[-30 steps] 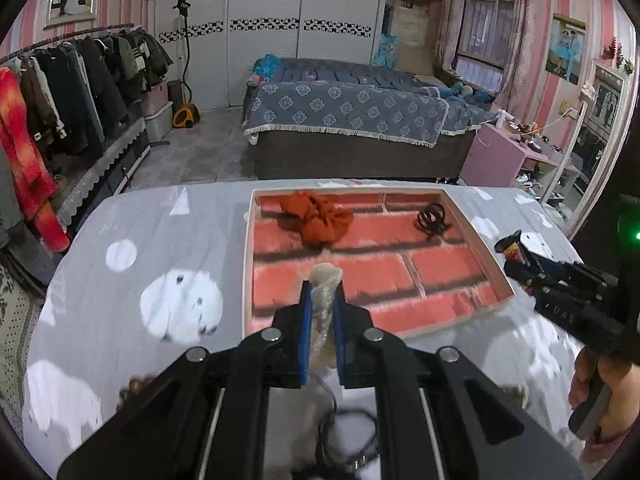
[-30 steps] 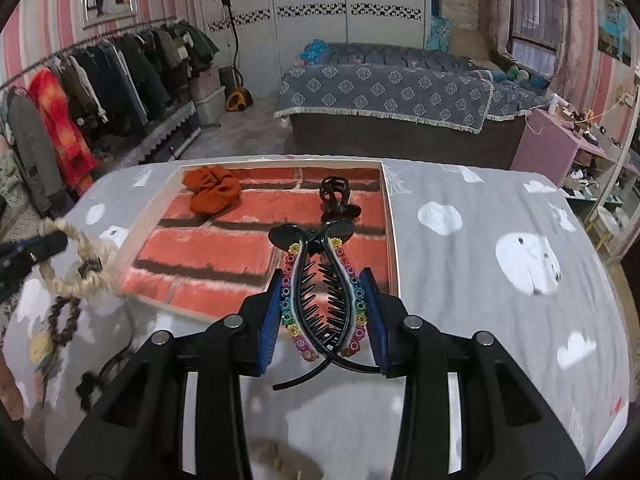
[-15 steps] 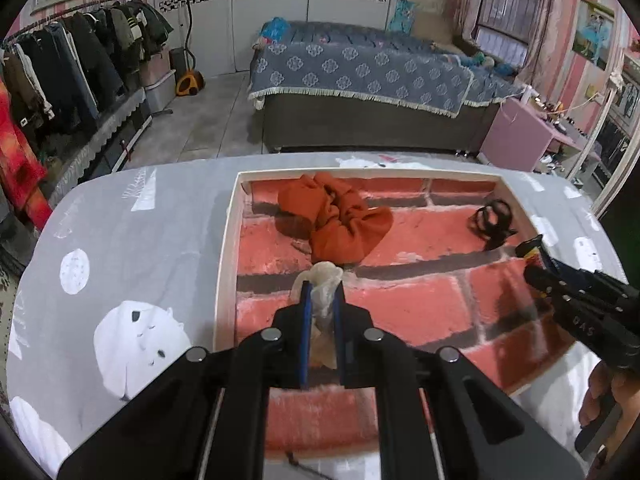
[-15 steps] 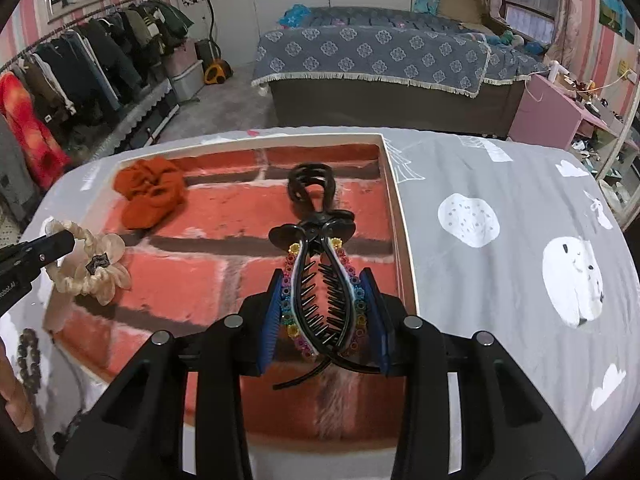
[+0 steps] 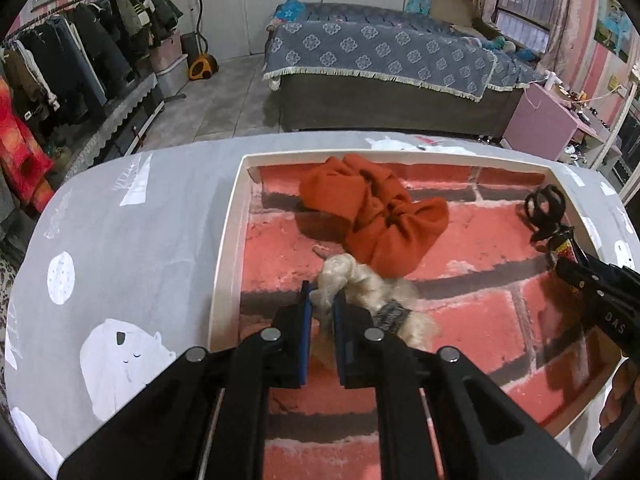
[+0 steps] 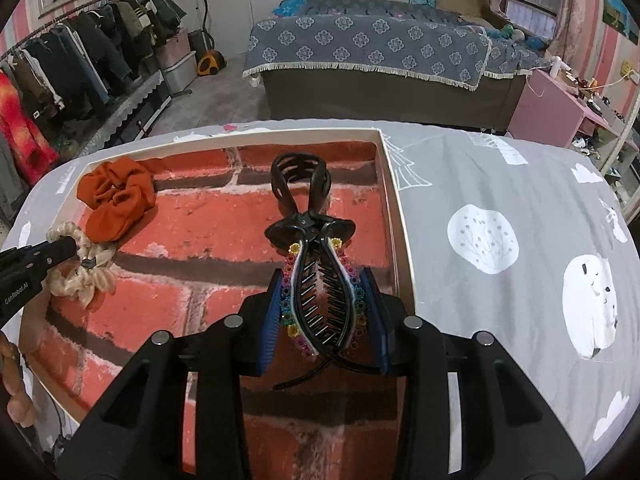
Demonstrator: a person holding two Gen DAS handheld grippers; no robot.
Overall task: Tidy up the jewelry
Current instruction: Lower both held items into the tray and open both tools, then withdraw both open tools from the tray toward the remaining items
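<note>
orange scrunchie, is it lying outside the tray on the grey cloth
No, the orange scrunchie lies inside the tray, on its brick-patterned floor near the far left corner.

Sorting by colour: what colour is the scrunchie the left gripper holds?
Cream scrunchie, clearest in the right wrist view.

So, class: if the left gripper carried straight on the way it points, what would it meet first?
Probably the brick-patterned floor of the white tray, just short of the orange fabric scrunchie; depth is unclear. The left gripper holds a cream scrunchie.

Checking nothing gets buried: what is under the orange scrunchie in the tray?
Around the orange scrunchie, only the tray and its brick-print floor show. The cream scrunchie touches its near edge. Anything beneath its folds is covered.
</note>
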